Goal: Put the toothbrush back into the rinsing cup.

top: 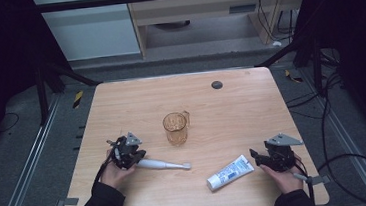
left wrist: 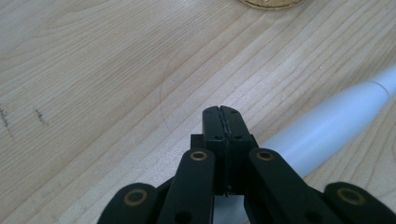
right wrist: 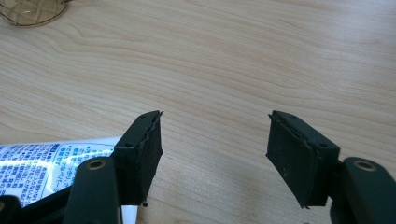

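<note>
Your clenched, empty left gripper [left wrist: 223,122] sits beside the white plastic electric toothbrush [top: 162,164]; your released right gripper [right wrist: 215,140] has the blue-and-white toothpaste tube [top: 230,172] at nine o'clock. You're still approaching: open left, then grasp.

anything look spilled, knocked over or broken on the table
Nothing stands out. The amber glass mug stands upright mid-table, the white electric toothbrush and the white-and-blue toothpaste tube lie flat on the wooden table, with no spill or visible damage.

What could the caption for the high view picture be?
Two hand-held grippers rest beside a white toothbrush and a toothpaste tube, near an amber cup.
</note>
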`<state>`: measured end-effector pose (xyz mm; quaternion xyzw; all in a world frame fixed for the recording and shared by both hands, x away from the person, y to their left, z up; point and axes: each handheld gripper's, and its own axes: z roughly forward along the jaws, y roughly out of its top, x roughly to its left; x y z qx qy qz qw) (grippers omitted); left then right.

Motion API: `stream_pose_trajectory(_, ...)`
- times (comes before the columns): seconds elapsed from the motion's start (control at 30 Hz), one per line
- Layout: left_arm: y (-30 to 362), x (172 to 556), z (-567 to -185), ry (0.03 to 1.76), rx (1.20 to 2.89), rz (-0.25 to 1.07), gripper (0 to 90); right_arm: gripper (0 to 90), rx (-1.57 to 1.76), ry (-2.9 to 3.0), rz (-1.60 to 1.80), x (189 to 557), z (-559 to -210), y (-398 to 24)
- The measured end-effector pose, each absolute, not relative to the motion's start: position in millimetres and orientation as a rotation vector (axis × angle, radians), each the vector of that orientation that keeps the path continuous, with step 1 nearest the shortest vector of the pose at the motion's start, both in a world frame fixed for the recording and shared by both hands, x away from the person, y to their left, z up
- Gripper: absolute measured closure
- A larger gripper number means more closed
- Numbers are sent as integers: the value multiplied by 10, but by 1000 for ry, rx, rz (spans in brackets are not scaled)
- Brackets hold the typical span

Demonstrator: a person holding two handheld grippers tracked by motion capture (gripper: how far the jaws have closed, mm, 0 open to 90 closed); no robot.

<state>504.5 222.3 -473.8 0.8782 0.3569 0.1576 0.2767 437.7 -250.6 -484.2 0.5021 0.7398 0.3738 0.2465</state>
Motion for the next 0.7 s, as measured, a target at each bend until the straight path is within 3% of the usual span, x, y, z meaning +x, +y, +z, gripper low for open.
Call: stream_pose_trajectory(0.7, 2346, 4812, -4720, 957, 2358, 404, 900, 353, 1369, 2017, 1016, 4370, -4840, -2511)
